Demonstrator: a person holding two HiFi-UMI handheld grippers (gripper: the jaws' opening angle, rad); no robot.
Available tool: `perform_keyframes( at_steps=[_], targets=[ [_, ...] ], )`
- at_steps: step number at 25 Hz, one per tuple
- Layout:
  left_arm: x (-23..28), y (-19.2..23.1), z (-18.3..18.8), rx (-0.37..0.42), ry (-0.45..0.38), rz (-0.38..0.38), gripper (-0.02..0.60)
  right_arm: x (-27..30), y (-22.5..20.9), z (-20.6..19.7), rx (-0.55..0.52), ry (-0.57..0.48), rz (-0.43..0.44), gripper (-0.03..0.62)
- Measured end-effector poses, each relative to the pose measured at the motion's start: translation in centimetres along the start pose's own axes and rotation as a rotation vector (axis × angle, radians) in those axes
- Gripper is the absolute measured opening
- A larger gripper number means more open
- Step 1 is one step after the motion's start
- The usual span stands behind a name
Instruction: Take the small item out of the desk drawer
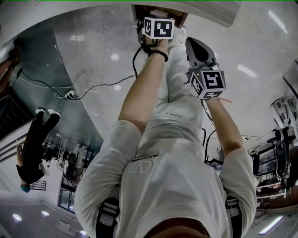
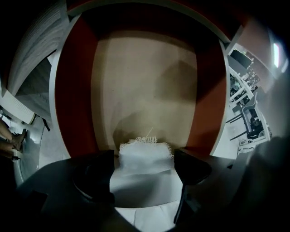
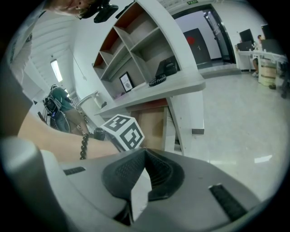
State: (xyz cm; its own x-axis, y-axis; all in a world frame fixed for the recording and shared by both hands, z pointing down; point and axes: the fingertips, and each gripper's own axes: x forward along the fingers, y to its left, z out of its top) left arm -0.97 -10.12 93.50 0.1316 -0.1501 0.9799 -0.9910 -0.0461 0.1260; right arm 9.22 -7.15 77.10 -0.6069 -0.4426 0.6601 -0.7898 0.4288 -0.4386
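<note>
In the left gripper view the open desk drawer (image 2: 145,77) has a light brown bottom and red-brown sides. A small white cloth piece (image 2: 145,152) with a frayed top edge sits between the jaws of my left gripper (image 2: 145,170), which is shut on it just above the drawer's near end. In the head view the left gripper's marker cube (image 1: 158,28) is at the drawer (image 1: 139,11) and its jaws are hidden. My right gripper (image 1: 198,51) hangs beside it to the right, away from the drawer. Its pads (image 3: 145,165) meet with nothing between them.
The white desk (image 3: 154,88) carries shelves with a telephone (image 3: 165,68) and a small picture frame (image 3: 126,81). A cable and power strip (image 1: 70,95) lie on the glossy floor to the left, near a standing person (image 1: 35,148). Office furniture (image 1: 277,158) stands at the right.
</note>
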Motion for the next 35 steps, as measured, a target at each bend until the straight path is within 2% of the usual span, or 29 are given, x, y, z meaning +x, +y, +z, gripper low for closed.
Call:
perform_keyframes(
  at_steps=[2, 5, 13, 27, 35],
  targets=[
    [-0.1, 0.1, 0.1, 0.011, 0.002, 0.013, 0.400, 0.0, -0.1, 0.2, 0.003, -0.003, 0.000, 0.002],
    [-0.2, 0.3, 0.3, 0.024, -0.003, 0.029, 0.298, 0.0, -0.2, 0.3, 0.011, -0.005, -0.004, 0.002],
    [-0.4, 0.0, 0.2, 0.023, -0.008, 0.041, 0.270, -0.7, -1.0, -0.4, 0.025, 0.000, -0.013, 0.002],
    [-2.0, 0.1, -0.2, 0.007, -0.034, 0.042, 0.259, -1.1, -0.3, -0.4, 0.023, -0.005, -0.009, 0.002],
    [-2.2, -0.2, 0.2, 0.004, -0.042, 0.015, 0.259, -1.1, -0.1, 0.0, 0.028, -0.013, -0.020, 0.002]
  ],
)
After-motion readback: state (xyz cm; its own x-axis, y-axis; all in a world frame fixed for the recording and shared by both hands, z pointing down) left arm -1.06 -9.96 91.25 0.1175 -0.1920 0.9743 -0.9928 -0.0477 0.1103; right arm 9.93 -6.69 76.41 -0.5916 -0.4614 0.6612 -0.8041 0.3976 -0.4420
